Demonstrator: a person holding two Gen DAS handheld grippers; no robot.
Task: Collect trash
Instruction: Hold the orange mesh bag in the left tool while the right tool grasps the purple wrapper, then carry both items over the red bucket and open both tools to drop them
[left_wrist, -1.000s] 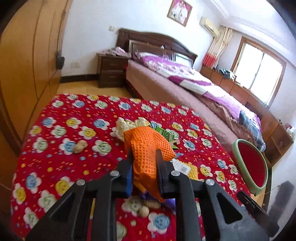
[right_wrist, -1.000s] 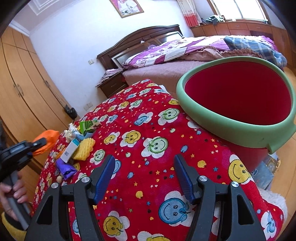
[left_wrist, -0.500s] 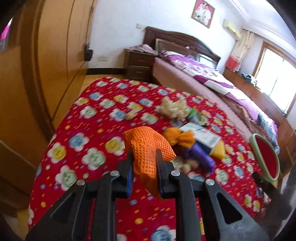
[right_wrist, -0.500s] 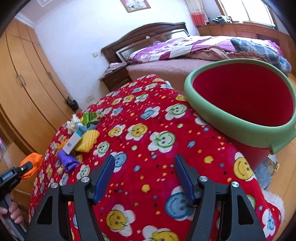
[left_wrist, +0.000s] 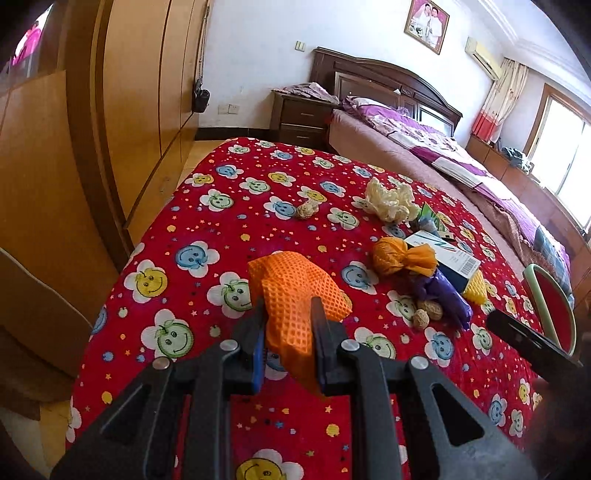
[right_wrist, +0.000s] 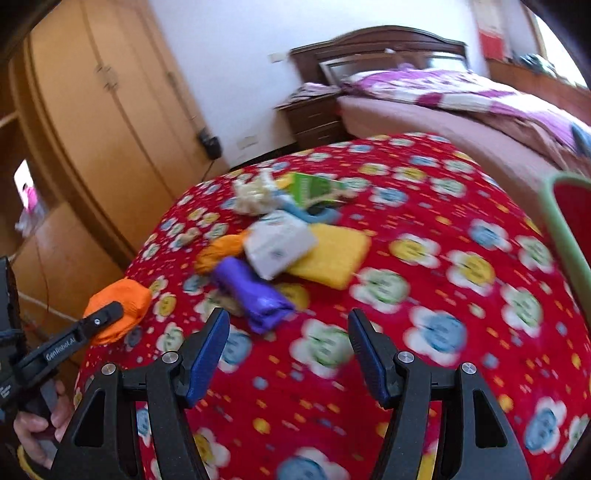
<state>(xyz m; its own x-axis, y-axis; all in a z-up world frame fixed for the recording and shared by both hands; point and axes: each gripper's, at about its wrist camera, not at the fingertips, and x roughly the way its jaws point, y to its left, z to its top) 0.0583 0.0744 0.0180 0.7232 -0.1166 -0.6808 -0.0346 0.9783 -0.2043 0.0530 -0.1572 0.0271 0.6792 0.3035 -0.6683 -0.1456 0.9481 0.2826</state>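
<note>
Orange foam net (left_wrist: 295, 291) between left jaws

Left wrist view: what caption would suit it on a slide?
Left gripper pinching orange foam netting above a red smiley tablecloth strewn with trash.

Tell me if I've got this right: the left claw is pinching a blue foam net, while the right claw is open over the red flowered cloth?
Nearly. The foam net in the left gripper is orange, not blue, as the left wrist view shows. The rest holds: the right gripper is open over the red flowered cloth.
</note>
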